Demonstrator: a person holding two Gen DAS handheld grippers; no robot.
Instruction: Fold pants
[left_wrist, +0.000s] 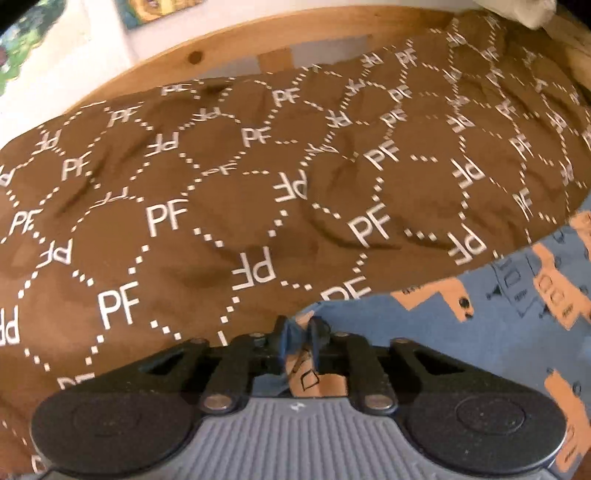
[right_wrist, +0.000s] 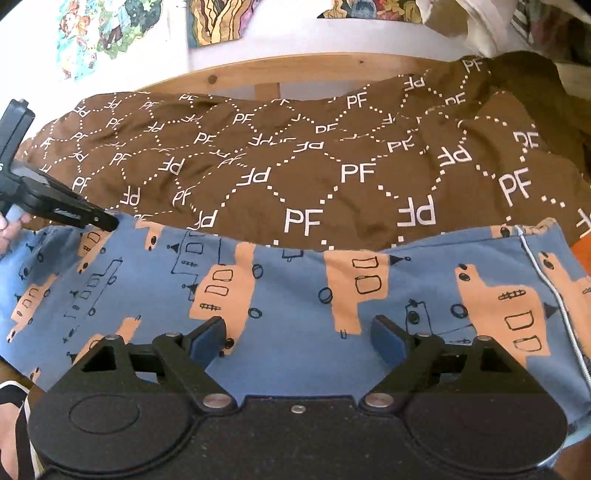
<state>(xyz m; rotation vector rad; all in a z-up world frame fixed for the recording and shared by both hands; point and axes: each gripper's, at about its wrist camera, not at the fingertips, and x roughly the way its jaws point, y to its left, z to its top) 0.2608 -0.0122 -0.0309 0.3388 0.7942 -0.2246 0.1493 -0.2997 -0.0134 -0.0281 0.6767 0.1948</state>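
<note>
The pants (right_wrist: 295, 295) are blue with orange shapes and black line drawings. They lie spread across the near part of a brown bedspread (right_wrist: 332, 173) printed with white "PF" letters. My left gripper (left_wrist: 300, 338) is shut on the far left edge of the pants (left_wrist: 480, 332); it shows at the left of the right wrist view (right_wrist: 110, 223). My right gripper (right_wrist: 298, 338) is open just above the middle of the pants, with blue pads (right_wrist: 208, 338) apart and nothing between them.
A wooden bed frame (right_wrist: 295, 74) runs along the far side of the bedspread, with a white wall and colourful pictures (right_wrist: 99, 33) behind it. Crumpled cloth (right_wrist: 498, 26) lies at the far right. An orange item (right_wrist: 581, 251) shows at the right edge.
</note>
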